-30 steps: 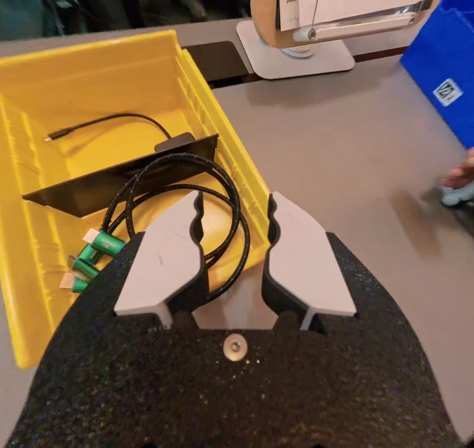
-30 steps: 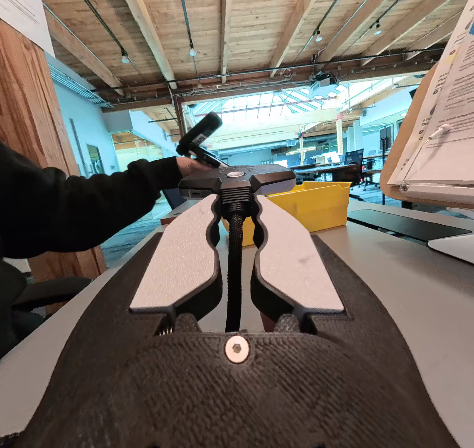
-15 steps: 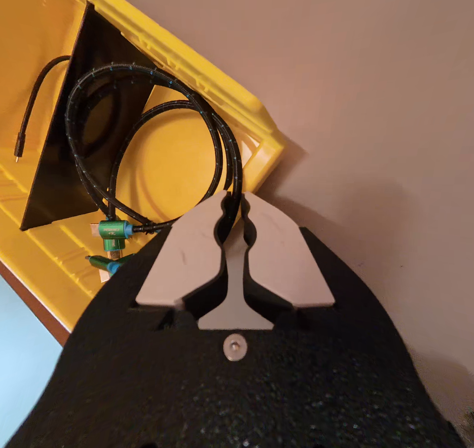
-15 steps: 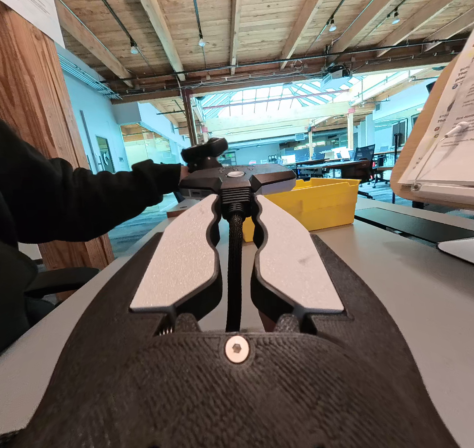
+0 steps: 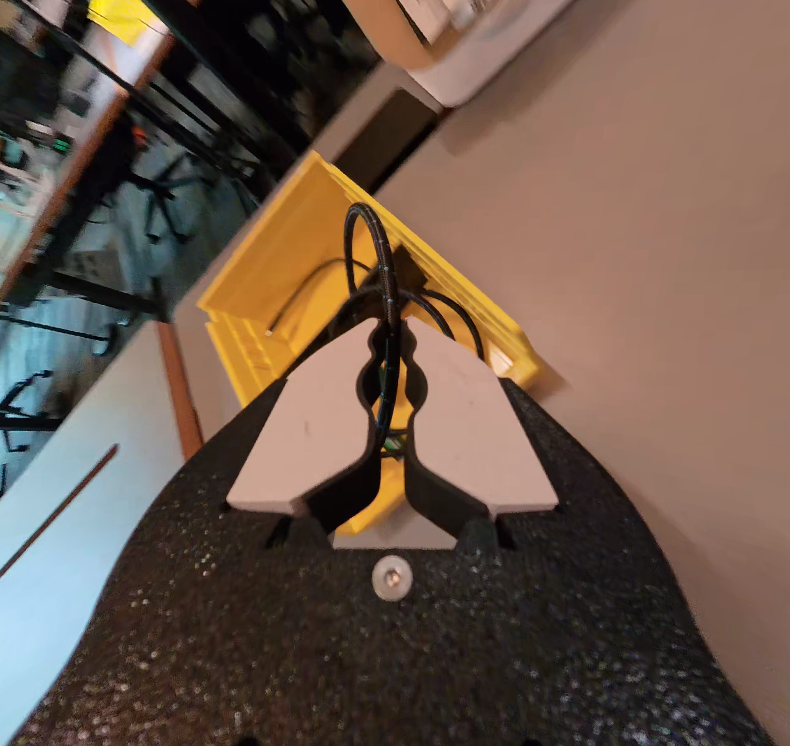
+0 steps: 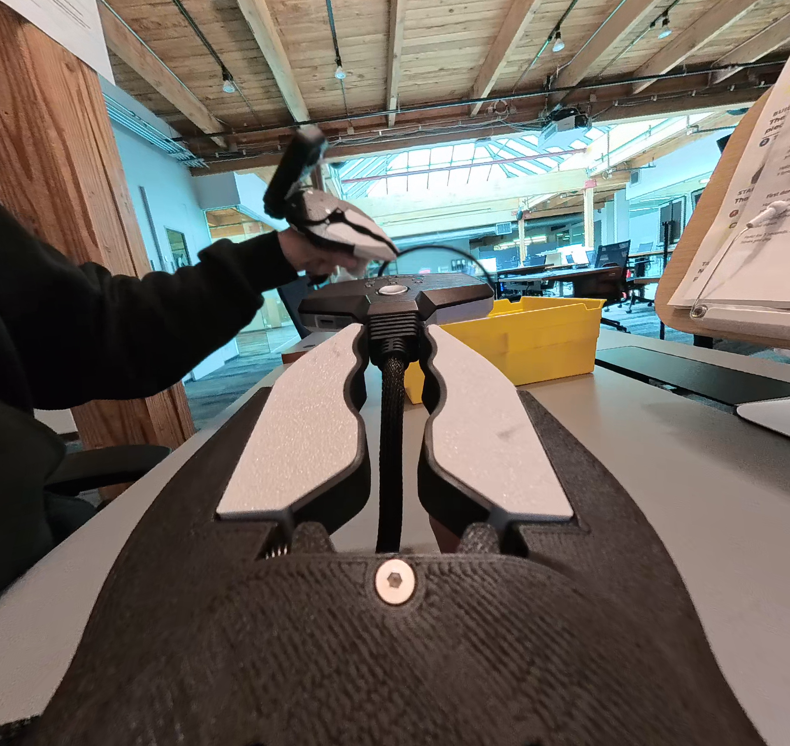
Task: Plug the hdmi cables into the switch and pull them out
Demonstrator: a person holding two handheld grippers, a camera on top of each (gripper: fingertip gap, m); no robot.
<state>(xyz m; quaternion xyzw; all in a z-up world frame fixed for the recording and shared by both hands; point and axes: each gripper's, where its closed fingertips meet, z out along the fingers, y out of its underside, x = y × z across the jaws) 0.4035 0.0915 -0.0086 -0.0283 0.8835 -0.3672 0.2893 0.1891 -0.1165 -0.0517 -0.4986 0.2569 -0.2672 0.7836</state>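
Observation:
My left gripper (image 5: 390, 323) is shut on a black braided HDMI cable (image 5: 381, 251) and holds a loop of it above the yellow bin (image 5: 278, 263). A green connector (image 5: 393, 443) shows low between the fingers. My right gripper (image 6: 395, 332) is shut on the ribbed collar of the black switch (image 6: 395, 298), holding it level above the table, and the switch's own braided lead (image 6: 391, 426) runs back between the fingers. In the right wrist view the left gripper (image 6: 342, 229) is raised behind the switch with the cable loop (image 6: 431, 249) hanging from it over the bin (image 6: 551, 340).
A wooden stand with papers (image 6: 726, 234) is at the right, and it shows at the top of the left wrist view (image 5: 427, 11). A dark mat (image 6: 684, 377) lies beside the bin. A wooden post (image 6: 51, 212) and a person's black sleeve (image 6: 128, 319) are at the left. The grey table (image 5: 641, 255) runs to the right.
My left gripper reached into the bin, closed on the braided cable, then rose and tilted with it. The right gripper and the switch stayed put.

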